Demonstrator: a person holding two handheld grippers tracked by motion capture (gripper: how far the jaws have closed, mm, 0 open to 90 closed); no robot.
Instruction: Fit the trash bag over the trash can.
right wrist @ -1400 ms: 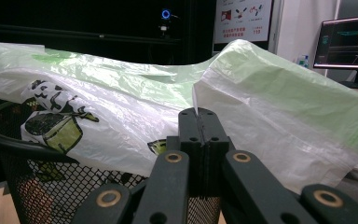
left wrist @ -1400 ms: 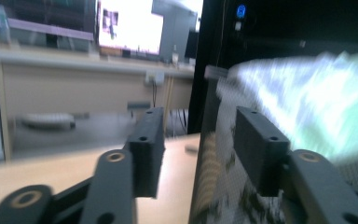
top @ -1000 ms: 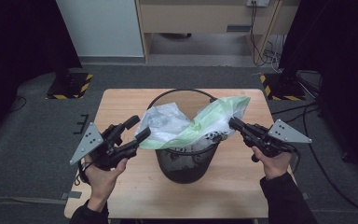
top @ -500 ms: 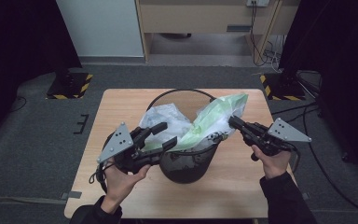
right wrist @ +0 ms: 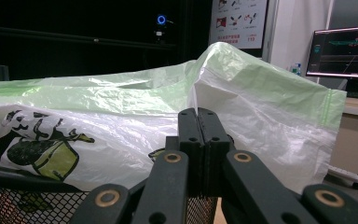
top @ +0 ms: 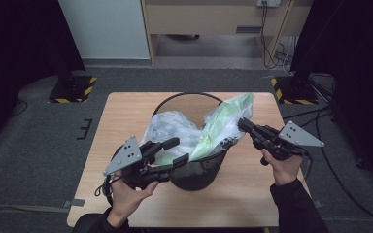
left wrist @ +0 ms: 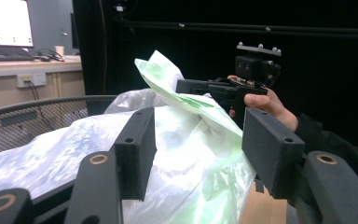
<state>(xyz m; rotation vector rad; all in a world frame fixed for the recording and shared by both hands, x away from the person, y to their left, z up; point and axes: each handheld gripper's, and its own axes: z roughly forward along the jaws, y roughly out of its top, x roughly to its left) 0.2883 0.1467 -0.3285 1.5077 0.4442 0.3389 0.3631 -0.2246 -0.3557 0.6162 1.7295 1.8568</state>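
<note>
High view: the mesh bin stands mid-table, the plastic bag draped over its rim. Left gripper view: the left gripper gapes wide at the bag's near fold, holding nothing, seemingly to grab it. Right gripper view: the right gripper, at the bin's 3 o'clock, pinches the bag edge shut, keeping it taut

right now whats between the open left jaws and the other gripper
The plastic bag draped over the mesh bin fills that stretch in the left gripper view. Beyond it, the right gripper pinches the bag's raised edge.
</note>
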